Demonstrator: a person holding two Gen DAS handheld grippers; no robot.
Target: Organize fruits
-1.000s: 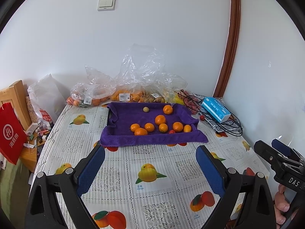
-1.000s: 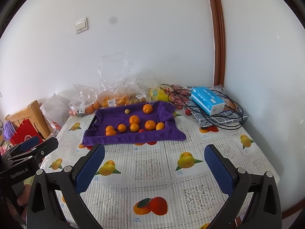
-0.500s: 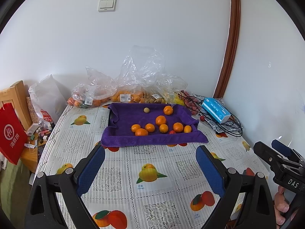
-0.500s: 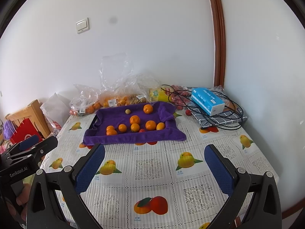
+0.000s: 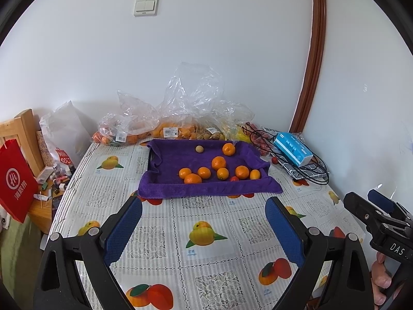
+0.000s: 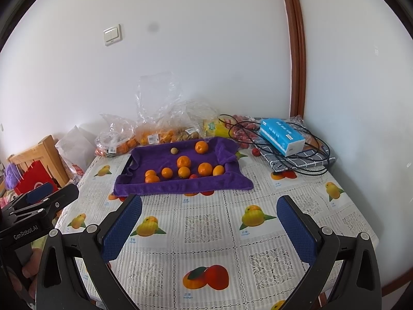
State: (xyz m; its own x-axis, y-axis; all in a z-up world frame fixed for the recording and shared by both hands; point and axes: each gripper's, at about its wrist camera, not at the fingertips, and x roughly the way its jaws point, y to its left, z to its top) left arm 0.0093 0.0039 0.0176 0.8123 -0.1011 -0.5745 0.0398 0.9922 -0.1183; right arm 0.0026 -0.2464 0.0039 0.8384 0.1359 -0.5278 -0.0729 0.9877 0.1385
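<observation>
A tray lined with a purple towel point(image 5: 206, 187) point(image 6: 180, 187) sits at the far middle of the table. Several oranges point(image 5: 219, 162) point(image 6: 183, 161), one small tan fruit point(image 5: 199, 149) point(image 6: 174, 150) and a small red fruit point(image 5: 234, 178) lie in it. My left gripper point(image 5: 204, 228) is open and empty above the near table. My right gripper point(image 6: 209, 228) is open and empty, also short of the tray. Each gripper shows at the edge of the other's view.
Clear plastic bags of fruit point(image 5: 170, 129) point(image 6: 155, 134) line the wall behind the tray. A blue tissue box point(image 5: 293, 148) point(image 6: 281, 135), black cables and a red fruit point(image 6: 255, 151) lie at the right. A wooden chair and red bag point(image 5: 15, 178) stand left of the table.
Both views have shifted very slightly; the tray sits a touch lower in the left wrist view. Nothing on the table has moved and both grippers stay open.
</observation>
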